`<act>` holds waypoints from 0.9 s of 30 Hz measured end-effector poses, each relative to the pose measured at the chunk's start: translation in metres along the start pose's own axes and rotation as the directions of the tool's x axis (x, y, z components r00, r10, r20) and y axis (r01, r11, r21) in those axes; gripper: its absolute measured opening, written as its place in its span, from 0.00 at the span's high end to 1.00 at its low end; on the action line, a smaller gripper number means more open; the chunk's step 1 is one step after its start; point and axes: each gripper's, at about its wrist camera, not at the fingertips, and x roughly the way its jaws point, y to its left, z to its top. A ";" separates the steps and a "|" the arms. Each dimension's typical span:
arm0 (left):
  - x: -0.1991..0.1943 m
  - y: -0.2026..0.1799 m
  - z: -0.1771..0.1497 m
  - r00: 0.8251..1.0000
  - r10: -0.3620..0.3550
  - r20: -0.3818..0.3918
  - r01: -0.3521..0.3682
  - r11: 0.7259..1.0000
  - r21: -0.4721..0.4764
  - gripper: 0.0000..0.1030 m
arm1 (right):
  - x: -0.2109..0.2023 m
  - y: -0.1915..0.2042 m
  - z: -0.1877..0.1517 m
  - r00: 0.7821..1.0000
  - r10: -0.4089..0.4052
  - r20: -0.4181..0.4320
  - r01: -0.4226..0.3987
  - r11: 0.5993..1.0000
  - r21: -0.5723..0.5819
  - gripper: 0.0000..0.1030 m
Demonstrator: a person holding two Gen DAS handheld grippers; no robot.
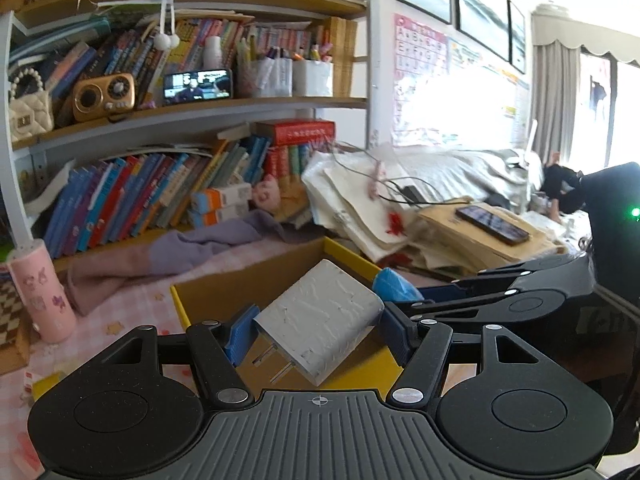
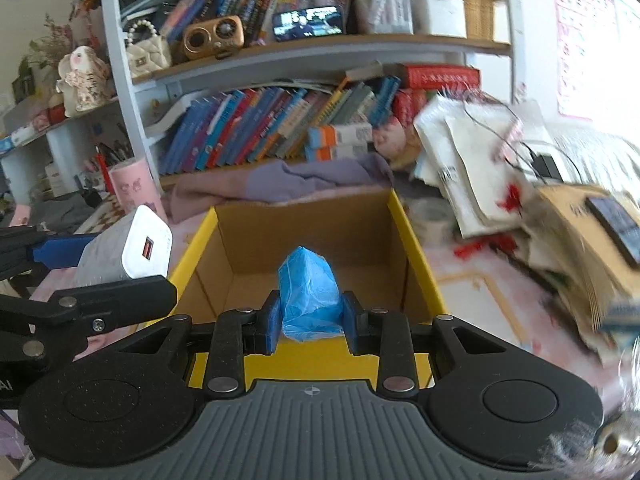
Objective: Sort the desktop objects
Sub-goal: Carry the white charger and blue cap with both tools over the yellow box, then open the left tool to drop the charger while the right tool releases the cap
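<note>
My left gripper (image 1: 318, 326) is shut on a white wall charger (image 1: 320, 320), prongs pointing down toward me, held above the near edge of a yellow cardboard box (image 1: 182, 308). In the right wrist view the same charger (image 2: 126, 246) shows at the left with its orange USB port facing me. My right gripper (image 2: 310, 318) is shut on a crumpled blue plastic packet (image 2: 308, 292), held over the open box (image 2: 416, 240). The blue packet (image 1: 396, 284) and the right gripper's arm also show at the right of the left wrist view.
A pink bottle (image 1: 42, 290) stands left of the box on the pink checked tablecloth. A purple cloth (image 2: 288, 178) lies behind the box. A messy pile of papers, with a phone (image 1: 492, 224) and a cable, sits to the right. Bookshelves (image 1: 192, 110) rise behind.
</note>
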 end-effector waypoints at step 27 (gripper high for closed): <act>0.137 0.025 0.014 0.966 0.132 -0.223 -0.120 0.990 0.070 0.36 | 0.152 -0.026 0.045 0.963 0.112 -0.244 -0.210 0.881 -0.424 0.73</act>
